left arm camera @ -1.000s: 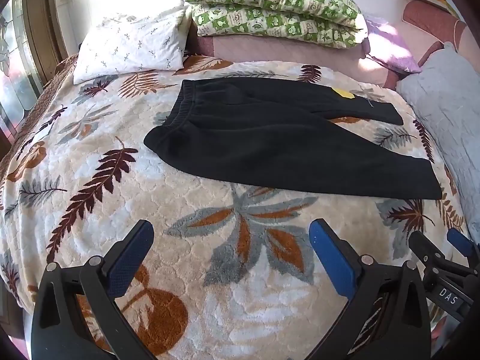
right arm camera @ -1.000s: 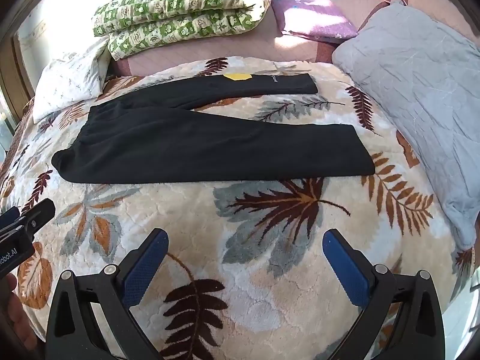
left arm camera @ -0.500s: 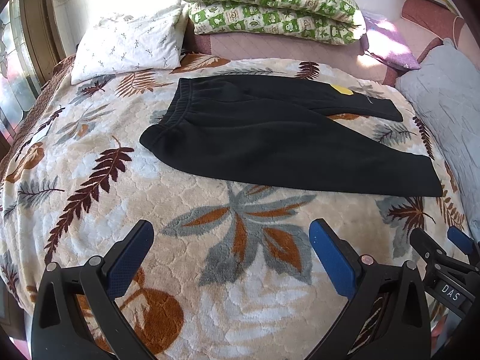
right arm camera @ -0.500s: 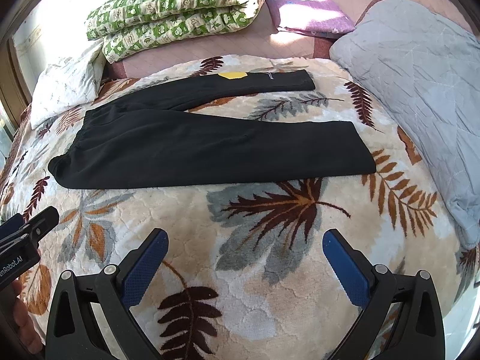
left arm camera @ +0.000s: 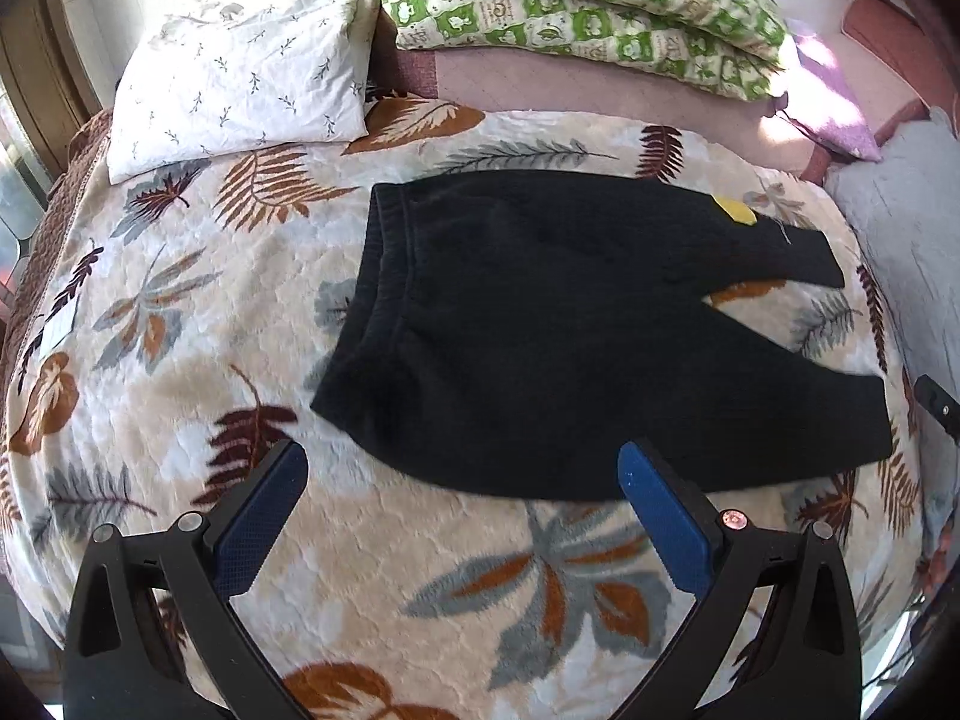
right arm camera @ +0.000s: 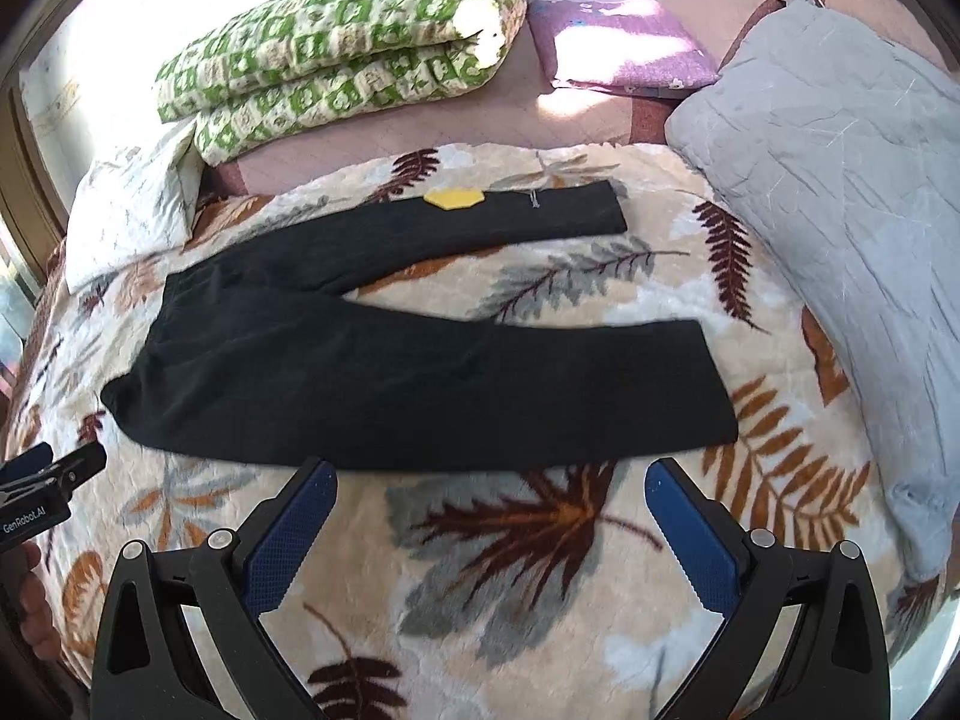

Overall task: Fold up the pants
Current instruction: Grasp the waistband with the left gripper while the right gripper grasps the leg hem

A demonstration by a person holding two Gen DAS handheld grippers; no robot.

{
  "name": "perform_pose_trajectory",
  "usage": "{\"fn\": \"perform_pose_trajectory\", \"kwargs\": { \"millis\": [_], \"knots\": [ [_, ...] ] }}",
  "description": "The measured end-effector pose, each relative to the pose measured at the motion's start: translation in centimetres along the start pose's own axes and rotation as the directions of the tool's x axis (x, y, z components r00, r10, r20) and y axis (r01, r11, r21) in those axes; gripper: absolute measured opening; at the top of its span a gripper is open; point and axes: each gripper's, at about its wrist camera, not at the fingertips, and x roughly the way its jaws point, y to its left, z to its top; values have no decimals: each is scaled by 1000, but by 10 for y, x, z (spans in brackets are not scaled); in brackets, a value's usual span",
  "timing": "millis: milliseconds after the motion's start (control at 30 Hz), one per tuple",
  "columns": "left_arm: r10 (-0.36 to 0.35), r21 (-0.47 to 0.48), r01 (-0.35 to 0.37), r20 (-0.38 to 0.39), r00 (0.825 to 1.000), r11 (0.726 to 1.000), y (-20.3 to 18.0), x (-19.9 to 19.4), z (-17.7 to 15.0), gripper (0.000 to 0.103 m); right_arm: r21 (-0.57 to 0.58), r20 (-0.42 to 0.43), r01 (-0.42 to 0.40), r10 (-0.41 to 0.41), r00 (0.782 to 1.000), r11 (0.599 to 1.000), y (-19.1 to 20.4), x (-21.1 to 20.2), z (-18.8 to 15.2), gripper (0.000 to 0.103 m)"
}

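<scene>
Item: black fleece pants [right arm camera: 420,372], spread flat on a plush cream bed blanket printed with brown, grey and orange leaves [right arm camera: 540,540]. Waistband at left, ribbed and gathered; two legs run right, splayed in a narrow V. Far leg carries a yellow hexagonal patch [right arm camera: 451,199].

Edges: near leg's long hem lies just beyond both grippers' fingertips; bare blanket is open on the near side and to the left of the waistband.

Left gripper [left arm camera: 462,480]: black frame, blue textured pads, jaws wide, holding nothing, near the waistband corner.

Right gripper [right arm camera: 489,480]: same build, jaws wide, empty, at mid-leg.

Surroundings: white sprig-print pillow [left arm camera: 240,84] far left; folded green-and-cream checked quilt [right arm camera: 336,54] far centre; crinkled grey quilted cover [right arm camera: 840,210] along the right edge; purple cushion [right arm camera: 618,42] far right.
</scene>
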Motion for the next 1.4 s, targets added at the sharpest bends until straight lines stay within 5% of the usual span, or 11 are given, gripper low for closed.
{"fn": "perform_pose_trajectory", "kwargs": {
  "millis": [233, 367, 633, 767, 867, 1133, 1300, 1400],
  "knots": [
    [38, -28, -42, -122, 992, 999, 29, 60, 93, 103, 124, -90, 45, -34, 995, 991, -84, 76, 124, 102],
    [16, -66, -32, -218, 976, 997, 40, 99, 123, 103, 171, -171, -33, 63, 983, 985, -111, 145, 168, 93],
    [-100, -176, 54, -266, 959, 983, 49, 135, 158, 103, 214, -302, -99, 163, 939, 972, -129, 242, 190, 69],
    [-141, -201, 85, -285, 948, 976, 47, 150, 170, 103, 238, -282, -127, 194, 940, 963, -132, 252, 194, 68],
    [-152, -215, 92, -283, 947, 972, 46, 160, 177, 103, 214, -291, -105, 166, 942, 971, -134, 256, 198, 57],
    [-188, -189, 133, -312, 932, 973, 50, 185, 185, 103, 209, -288, -113, 171, 942, 971, -138, 265, 208, 57],
    [-174, -149, 135, -288, 942, 980, 52, 184, 183, 62, 182, -280, -128, 176, 944, 975, -134, 271, 212, 55],
    [-132, -111, 104, -282, 950, 988, 53, 179, 180, 42, 165, -283, -113, 157, 946, 980, -133, 274, 214, 42]
  ]
}}
